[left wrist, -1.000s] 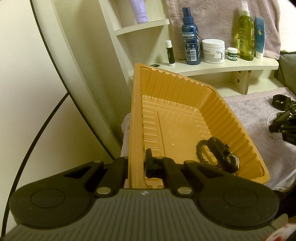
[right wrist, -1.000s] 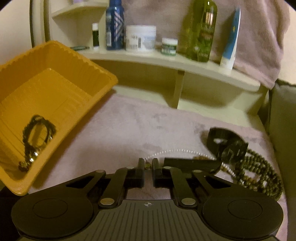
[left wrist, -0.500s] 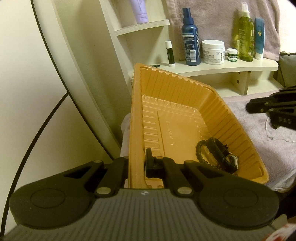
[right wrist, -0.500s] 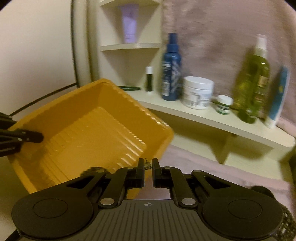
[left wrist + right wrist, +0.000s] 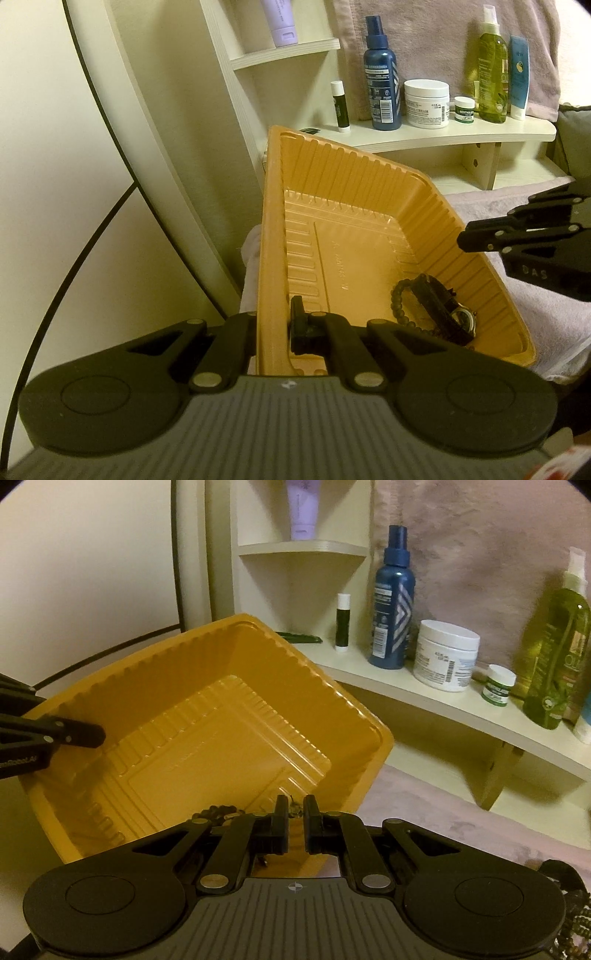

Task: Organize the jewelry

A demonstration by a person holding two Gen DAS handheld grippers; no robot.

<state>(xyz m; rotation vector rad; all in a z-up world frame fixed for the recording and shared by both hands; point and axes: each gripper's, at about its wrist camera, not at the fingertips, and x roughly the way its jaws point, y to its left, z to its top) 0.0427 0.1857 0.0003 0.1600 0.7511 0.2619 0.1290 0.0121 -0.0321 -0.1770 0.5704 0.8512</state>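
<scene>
My left gripper [image 5: 273, 328] is shut on the left wall of an orange plastic tray [image 5: 325, 177] and holds it tilted. A dark bead bracelet [image 5: 397, 301] and a black watch [image 5: 439, 306] lie in its low corner. My right gripper [image 5: 295, 808] is above the tray's [image 5: 207, 698] near rim, its fingers nearly closed on the clasp end of a thin pearl chain [image 5: 294, 807]; the rest of the chain is hidden below. The right gripper also shows in the left wrist view [image 5: 476, 236], and the left gripper in the right wrist view [image 5: 88, 734].
A cream shelf [image 5: 443, 134] behind the tray holds a blue spray bottle [image 5: 382, 81], a white jar [image 5: 426, 103], a lip balm [image 5: 341, 107] and a green bottle [image 5: 493, 74]. A pink towel [image 5: 546, 314] covers the surface at right. More dark beads [image 5: 576, 923] lie at the right edge.
My right gripper has lifted off the towel with the pearl chain and moved left over the tray. The left gripper and tray have stayed put.
</scene>
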